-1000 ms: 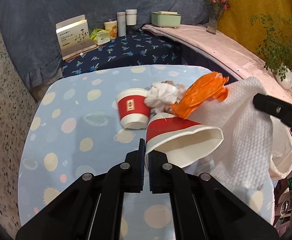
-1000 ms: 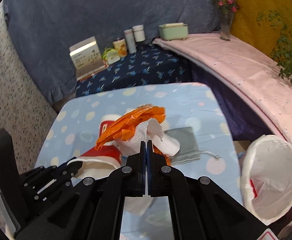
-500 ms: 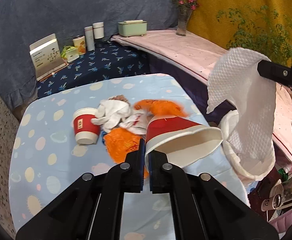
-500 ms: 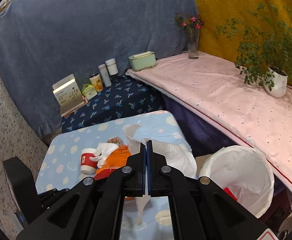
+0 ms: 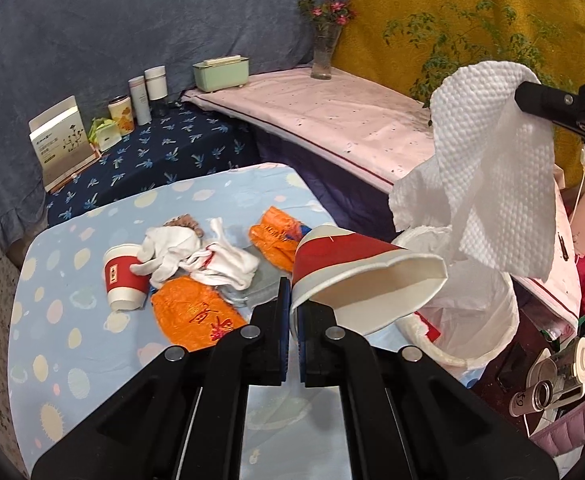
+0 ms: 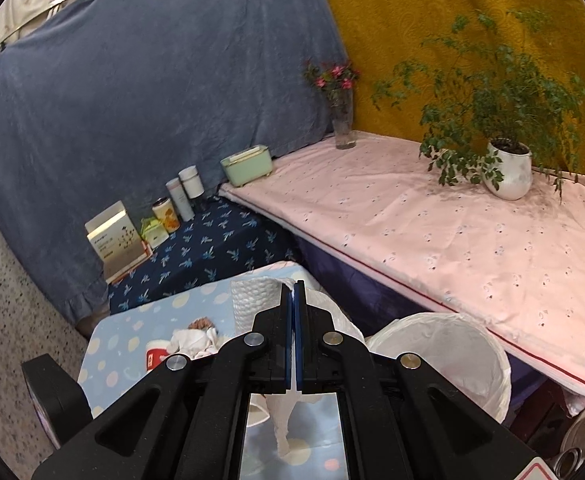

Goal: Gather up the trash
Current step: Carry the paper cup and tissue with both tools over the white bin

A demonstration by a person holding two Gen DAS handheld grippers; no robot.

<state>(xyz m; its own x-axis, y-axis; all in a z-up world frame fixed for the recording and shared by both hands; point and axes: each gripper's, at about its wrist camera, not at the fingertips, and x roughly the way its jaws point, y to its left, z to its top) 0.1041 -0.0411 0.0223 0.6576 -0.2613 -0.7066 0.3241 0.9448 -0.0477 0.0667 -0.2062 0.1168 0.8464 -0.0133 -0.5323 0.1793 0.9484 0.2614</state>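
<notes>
My left gripper [image 5: 291, 292] is shut on the rim of a red and white paper cup [image 5: 356, 276], held on its side above the table's right edge. My right gripper [image 6: 294, 292] is shut on a white paper towel [image 5: 488, 168], which hangs above the white-lined trash bin [image 5: 488, 320]; the same bin [image 6: 452, 352] shows at the lower right of the right wrist view. On the spotted blue table [image 5: 92, 320] lie a second red cup [image 5: 122, 276], crumpled white tissue [image 5: 196, 256] and two orange wrappers [image 5: 196, 312].
Behind the table a dark blue shelf [image 5: 164, 152] carries a box, jars and bottles. A pink-covered counter [image 6: 452, 220] holds a green box, a flower vase and a potted plant [image 6: 508, 168]. Cans and clutter [image 5: 552, 376] sit on the floor beside the bin.
Both grippers have risen and swung right toward the bin, carrying the cup and the paper towel. An orange wrapper lifted with the towel has dropped back onto the table.
</notes>
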